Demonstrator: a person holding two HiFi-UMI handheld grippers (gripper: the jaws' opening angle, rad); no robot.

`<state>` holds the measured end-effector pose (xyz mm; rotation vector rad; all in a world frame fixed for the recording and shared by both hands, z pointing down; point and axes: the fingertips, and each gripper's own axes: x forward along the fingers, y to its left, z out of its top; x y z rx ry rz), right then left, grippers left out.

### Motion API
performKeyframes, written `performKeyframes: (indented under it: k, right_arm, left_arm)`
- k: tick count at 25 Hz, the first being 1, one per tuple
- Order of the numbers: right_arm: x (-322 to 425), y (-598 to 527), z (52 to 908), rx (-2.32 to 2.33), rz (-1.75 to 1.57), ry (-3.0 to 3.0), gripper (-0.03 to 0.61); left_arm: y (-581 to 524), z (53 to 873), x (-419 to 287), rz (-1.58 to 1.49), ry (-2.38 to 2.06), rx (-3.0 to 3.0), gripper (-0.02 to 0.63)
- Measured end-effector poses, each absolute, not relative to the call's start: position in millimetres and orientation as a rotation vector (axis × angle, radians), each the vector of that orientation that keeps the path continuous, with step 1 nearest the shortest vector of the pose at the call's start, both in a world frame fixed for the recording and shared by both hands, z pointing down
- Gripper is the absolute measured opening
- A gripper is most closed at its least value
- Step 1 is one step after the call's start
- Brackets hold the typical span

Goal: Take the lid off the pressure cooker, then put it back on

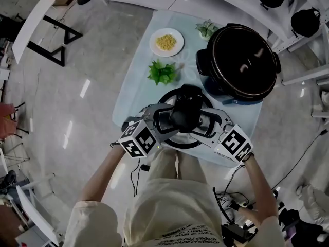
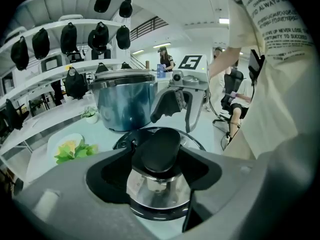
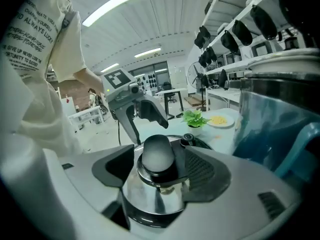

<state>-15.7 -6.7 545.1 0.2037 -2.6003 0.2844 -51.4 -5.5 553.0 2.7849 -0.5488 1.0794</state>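
Black knob [image 1: 184, 116] — between wide-open tools [image 2: 159, 155] [image 3: 158, 158]

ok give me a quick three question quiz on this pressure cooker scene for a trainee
1. True or false: the lid sits on the pressure cooker pot.
2. What stands between the jaws of the left hand-held gripper? A: the lid's knob. B: the plate. C: the green plant.
3. Are the jaws of the right hand-held gripper open or shut?

Key:
1. False. The lid lies on the table, in front of the open pot.
2. A.
3. Open, with the knob between them.
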Motion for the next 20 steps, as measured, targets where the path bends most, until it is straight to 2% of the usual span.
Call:
performKeyframes:
  k: [20]
  right_arm:
    - [-40,-3,584,0.070,0.233,-2.499,0.299]
  left_arm:
    - [-2,585,-34,1.164,-0.195,2.849,0.281]
